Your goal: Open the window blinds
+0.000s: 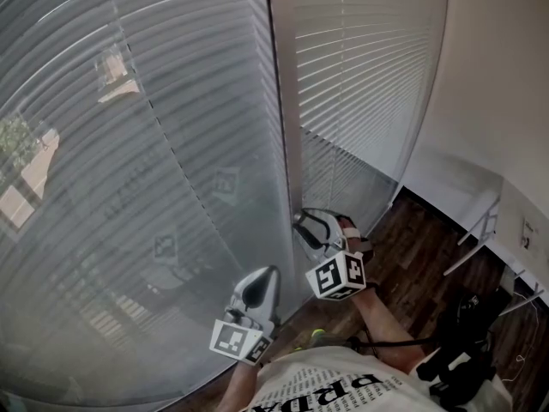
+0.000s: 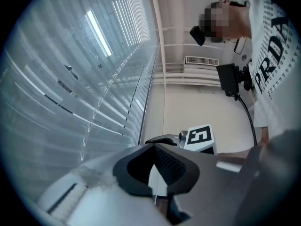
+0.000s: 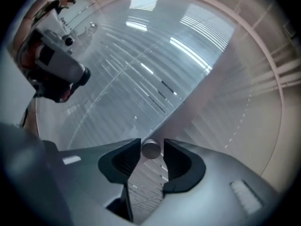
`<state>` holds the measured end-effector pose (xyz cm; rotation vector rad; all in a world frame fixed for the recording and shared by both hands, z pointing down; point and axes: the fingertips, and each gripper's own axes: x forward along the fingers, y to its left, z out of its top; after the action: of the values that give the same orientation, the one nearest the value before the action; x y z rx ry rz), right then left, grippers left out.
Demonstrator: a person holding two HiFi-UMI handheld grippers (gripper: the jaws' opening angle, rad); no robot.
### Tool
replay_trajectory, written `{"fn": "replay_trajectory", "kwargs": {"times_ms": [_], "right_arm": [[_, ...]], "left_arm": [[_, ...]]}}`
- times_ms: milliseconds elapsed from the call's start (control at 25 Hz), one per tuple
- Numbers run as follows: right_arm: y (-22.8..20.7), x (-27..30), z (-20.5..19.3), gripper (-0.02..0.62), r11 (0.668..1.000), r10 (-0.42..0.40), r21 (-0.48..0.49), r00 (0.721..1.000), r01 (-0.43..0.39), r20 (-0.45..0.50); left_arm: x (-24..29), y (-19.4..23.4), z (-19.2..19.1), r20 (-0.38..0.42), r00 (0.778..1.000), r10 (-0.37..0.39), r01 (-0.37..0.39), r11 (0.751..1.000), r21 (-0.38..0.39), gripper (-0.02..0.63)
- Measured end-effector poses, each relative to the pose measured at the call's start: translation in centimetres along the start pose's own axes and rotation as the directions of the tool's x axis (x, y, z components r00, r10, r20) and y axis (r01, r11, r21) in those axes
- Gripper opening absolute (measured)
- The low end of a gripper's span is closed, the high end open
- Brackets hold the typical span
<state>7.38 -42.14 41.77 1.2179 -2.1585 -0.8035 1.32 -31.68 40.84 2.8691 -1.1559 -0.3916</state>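
- Lowered window blinds [image 1: 129, 144] fill most of the head view in two panels, with a pale upright frame post [image 1: 287, 101] between them. Daylight and faint shapes from outside show through the left panel.
- A dark wood floor [image 1: 420, 247] runs along the foot of the window at lower right, beside a cream wall [image 1: 497, 75].
- The person's white printed shirt [image 1: 326, 389] shows at the bottom edge of the head view, both arms reaching toward the blinds.
- The right gripper [image 1: 307, 221] is at the base of the frame post. Its jaws stand apart, and its own view shows them bracketing a rod's end without clamping it.
- The left gripper [image 1: 268, 273] hangs lower and to the left, close to the left panel. Its jaws are together at the tips with nothing between them.
- The blinds' wand [image 3: 151, 149] shows only as that round grey end between the right gripper's jaw tips, in front of the slats.
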Motion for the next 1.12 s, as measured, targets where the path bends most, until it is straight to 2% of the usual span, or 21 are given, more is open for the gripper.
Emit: {"fn": "replay_trajectory", "kwargs": {"times_ms": [120, 280, 1120], "right_arm": [[0.38, 0.52, -0.58, 0.136, 0.996, 0.004, -0.093, 0.999, -0.008, -0.04], [0.35, 0.91, -0.91, 0.126, 0.988, 0.0, -0.152, 0.998, -0.009, -0.056], [0.4, 0.86, -0.92, 0.121, 0.991, -0.005, -0.133, 1.0, 0.001, -0.03]], "left_arm": [[-0.15, 0.14, 0.0, 0.003, 1.0, 0.005, -0.005, 1.0, 0.0, -0.009], [-0.36, 0.49, 0.14, 0.008, 1.0, 0.013, -0.013, 1.0, 0.0, -0.009], [-0.18, 0.79, -0.09, 0.008, 1.0, 0.02, -0.02, 1.0, -0.008, -0.009]]}}
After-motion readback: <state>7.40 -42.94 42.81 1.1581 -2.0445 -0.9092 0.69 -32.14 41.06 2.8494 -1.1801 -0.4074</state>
